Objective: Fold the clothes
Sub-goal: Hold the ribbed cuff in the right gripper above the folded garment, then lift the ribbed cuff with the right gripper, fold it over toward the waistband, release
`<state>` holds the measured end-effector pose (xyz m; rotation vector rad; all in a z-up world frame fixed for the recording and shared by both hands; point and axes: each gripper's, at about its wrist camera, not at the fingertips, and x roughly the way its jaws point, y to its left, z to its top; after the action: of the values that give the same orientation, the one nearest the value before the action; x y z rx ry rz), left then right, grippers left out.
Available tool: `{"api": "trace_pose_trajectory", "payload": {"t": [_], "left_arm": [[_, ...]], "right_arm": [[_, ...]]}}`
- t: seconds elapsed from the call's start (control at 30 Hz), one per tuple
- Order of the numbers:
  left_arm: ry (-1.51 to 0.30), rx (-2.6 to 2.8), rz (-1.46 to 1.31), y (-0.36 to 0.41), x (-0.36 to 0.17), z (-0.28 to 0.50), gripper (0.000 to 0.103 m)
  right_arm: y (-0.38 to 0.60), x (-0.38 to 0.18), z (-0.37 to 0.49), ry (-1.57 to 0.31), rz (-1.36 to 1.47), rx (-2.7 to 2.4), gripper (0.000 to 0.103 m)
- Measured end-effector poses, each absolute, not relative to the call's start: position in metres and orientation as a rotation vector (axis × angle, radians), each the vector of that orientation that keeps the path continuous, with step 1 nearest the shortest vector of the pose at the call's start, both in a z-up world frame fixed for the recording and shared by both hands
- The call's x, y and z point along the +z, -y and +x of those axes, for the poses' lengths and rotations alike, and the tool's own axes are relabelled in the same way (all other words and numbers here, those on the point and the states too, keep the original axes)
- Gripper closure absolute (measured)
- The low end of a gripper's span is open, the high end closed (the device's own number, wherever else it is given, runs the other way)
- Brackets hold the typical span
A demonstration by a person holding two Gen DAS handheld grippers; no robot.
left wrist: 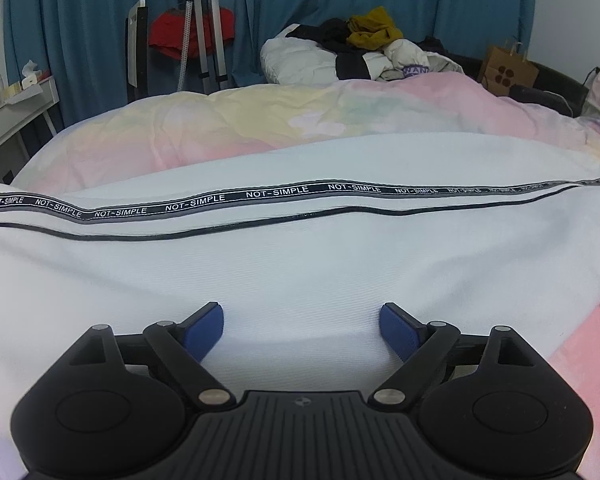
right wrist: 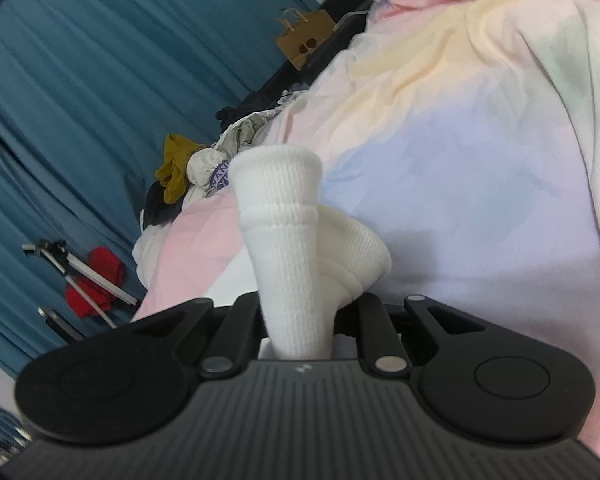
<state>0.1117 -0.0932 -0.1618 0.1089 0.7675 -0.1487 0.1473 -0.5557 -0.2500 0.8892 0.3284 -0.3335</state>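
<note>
Blue curtains (left wrist: 100,40) back a bed (left wrist: 260,120) under a pastel duvet; white trousers (left wrist: 300,264) lie spread across it. Left tool (left wrist: 302,330) hovers low over the cloth, jaws apart, gripping nothing. Right tool (right wrist: 300,316) is clamped on the ribbed white cuff (right wrist: 284,216). Judgement: carry the cuff over level, left pinning the fold line. Side tape (left wrist: 196,205) reads "NOT-SIMPLE", repeated.

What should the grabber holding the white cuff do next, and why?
Probably carry the ribbed cuff across over the white pants. The right gripper is shut on that cuff and lifted above the pastel duvet, while the left gripper is open over the flat pants, so a fold looks ready.
</note>
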Motion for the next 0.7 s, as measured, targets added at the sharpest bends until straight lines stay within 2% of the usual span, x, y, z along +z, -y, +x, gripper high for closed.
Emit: {"api": "trace_pose_trajectory", "payload": {"t": [0.27, 0.43, 0.57, 0.7], "left_arm": [[-0.763, -0.201, 0.095, 0.081, -0.16, 0.112, 0.015], [-0.763, -0.265, 0.05, 0.066, -0.152, 0.115, 0.016], [-0.725, -0.25, -0.027, 0.051, -0.135, 0.115, 0.016], [-0.636, -0.24, -0.107, 0.035, -0.108, 0.104, 0.016]], "right_arm": [[0.535, -0.226, 0.142, -0.289, 0.76, -0.357, 0.089], [0.51, -0.189, 0.145, -0.257, 0.652, -0.361, 0.089], [0.46, -0.145, 0.145, -0.195, 0.481, -0.332, 0.089], [0.371, -0.107, 0.139, -0.113, 0.2, -0.277, 0.089]]}}
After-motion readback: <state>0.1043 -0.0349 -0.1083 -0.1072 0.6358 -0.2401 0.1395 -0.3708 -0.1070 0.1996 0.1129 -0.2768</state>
